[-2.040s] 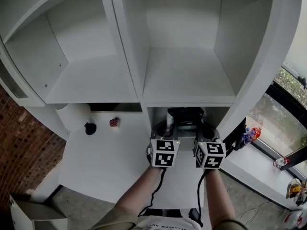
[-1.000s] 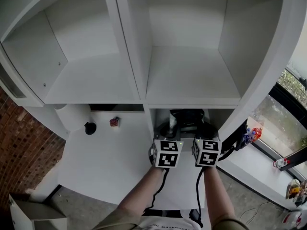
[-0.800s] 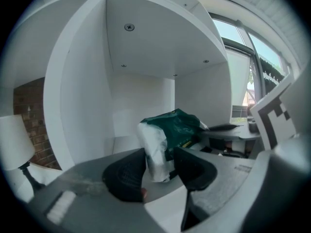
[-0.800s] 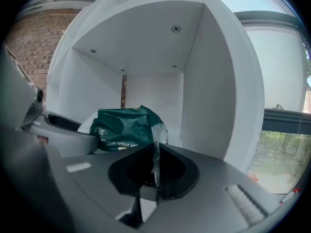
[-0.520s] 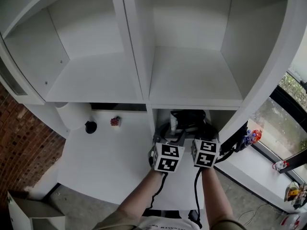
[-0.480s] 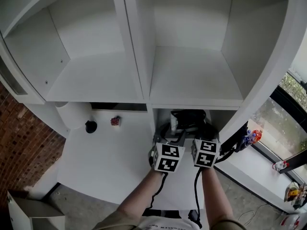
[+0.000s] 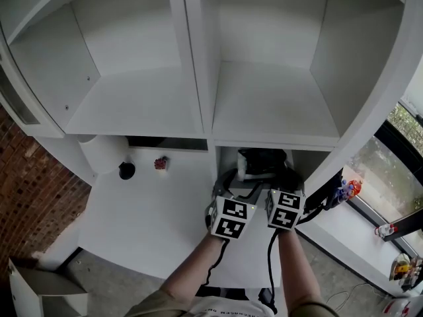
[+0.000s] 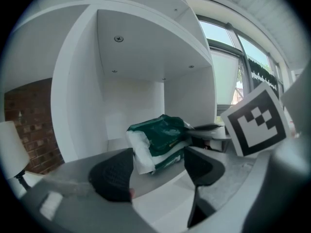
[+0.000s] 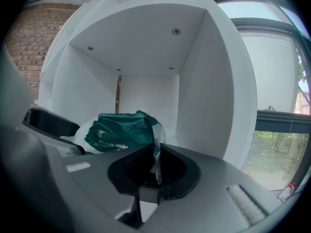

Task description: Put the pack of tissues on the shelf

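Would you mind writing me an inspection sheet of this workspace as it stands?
Surface: white shelf unit, upper cubbies bare; white board below.
Job's things: pack of tissues lying in the lower right cubby.
Clutter: small black object and small red object on the board.
Grippers: left gripper open, jaws just opened, pads off the pack; right gripper shut on the pack's wrapper flap, jaws just easing apart.
Cables: black cable trailing from each gripper.
Surroundings: brick wall left, window right.

White cubby shelf unit (image 7: 198, 78) fills upper frame. Red brick wall (image 7: 36, 187) lower left. White tabletop (image 7: 152, 210) centre. Daylit window (image 7: 390, 160) right. Grey floor (image 7: 112, 279) bottom.
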The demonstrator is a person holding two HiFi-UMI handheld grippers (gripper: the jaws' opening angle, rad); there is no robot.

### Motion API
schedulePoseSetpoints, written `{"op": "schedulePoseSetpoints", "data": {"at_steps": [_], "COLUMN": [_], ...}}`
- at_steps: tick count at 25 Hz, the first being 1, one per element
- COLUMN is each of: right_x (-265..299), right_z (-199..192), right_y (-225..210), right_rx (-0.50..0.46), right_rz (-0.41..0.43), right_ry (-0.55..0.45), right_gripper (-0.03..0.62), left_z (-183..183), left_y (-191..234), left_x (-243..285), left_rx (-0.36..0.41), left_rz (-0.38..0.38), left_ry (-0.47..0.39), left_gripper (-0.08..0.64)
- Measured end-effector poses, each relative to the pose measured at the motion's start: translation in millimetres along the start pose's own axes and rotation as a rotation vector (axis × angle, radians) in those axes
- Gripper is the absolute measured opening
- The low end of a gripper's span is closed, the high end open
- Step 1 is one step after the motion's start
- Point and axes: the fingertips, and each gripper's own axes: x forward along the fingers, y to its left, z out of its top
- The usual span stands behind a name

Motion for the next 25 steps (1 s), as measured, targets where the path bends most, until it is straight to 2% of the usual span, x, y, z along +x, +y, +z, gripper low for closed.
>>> {"op": "schedulePoseSetpoints", "data": {"at_steps": [4,9,20,25], "right_x": [0,-2,-7,-15], "right_z": [1,6,12,12], "right_y": [1,1,2,2], "right_rx": [0.025,0.057,0.115,0.125], "right_rz": [0.014,0.016,0.028,0.037], "right_ry": [-0.014,-0.08,-0.132,-0.143], "right_gripper": [0.029,0.043,0.134,0.153], "left_z": [-2,4,5,6], "left_y": [2,3,2,2], "left_x": [1,-3,-10,-14], "left_rx": [-0.01,0.005,0.003,-0.002], "left_rz": [-0.002,-0.006,-0.019,-0.022], "left_ry": [0.008,0.006,-0.001,-0.008], "left_gripper": [0.334,0.334,0.334,0.334]}}
